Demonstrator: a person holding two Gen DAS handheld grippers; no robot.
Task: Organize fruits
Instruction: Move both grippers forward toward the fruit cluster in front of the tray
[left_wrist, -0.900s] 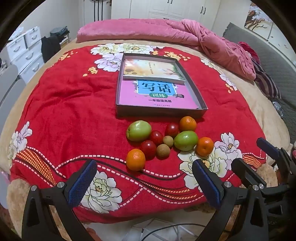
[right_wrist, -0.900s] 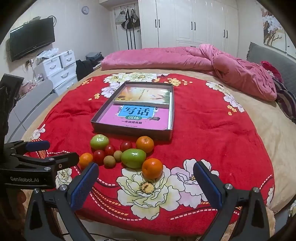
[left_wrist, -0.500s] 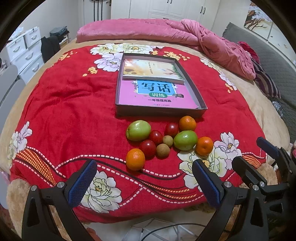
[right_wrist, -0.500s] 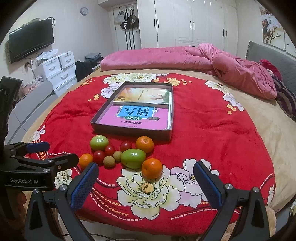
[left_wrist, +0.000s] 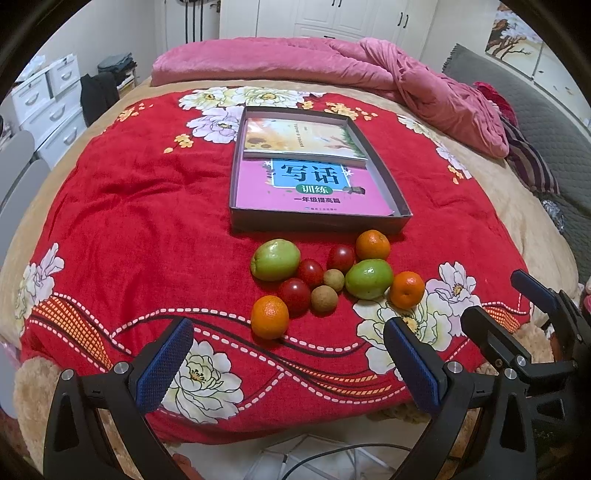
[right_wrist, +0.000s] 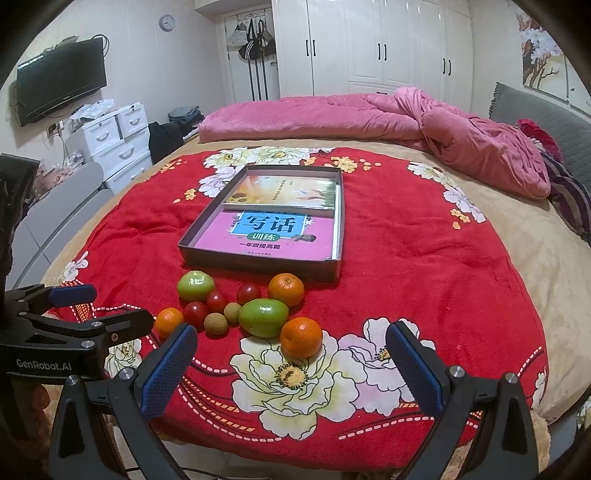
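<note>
We hold our left gripper (left_wrist: 288, 363) above the near edge of the bed, its 2 blue-padded jaws spread wide with nothing between them and touching nothing. Our right gripper (right_wrist: 291, 365) hangs the same way, jaws fully apart and empty; in the left wrist view it shows at the right edge (left_wrist: 517, 325), and in the right wrist view the left gripper shows at the left edge (right_wrist: 74, 314).

The fruits lie in a loose cluster on the red flower-printed blanket (left_wrist: 129, 221) that covers the bed, just in front of the shallow dark cardboard box (left_wrist: 317, 221). We count 3 round orange tangerines: 1 nearest us at the left of the cluster (left_wrist: 269, 316), 1 at the right (left_wrist: 407, 289), and 1 close to the box wall (left_wrist: 372, 244). There are 2 smooth green fruits, 1 at the left (left_wrist: 274, 259) and 1 right of centre (left_wrist: 368, 278). Between them sit 3 small glossy red fruits (left_wrist: 309, 272) (left_wrist: 340, 257) (left_wrist: 294, 295) and 2 small brown round fruits (left_wrist: 334, 279) (left_wrist: 324, 299), several of them touching each other.

Inside the box lie 2 books: a pink one with a blue title panel (left_wrist: 306, 188) toward us and a yellow-toned one (left_wrist: 299, 138) overlapping its far end. A rumpled pink quilt (left_wrist: 332, 62) stretches across the far side of the bed.
</note>
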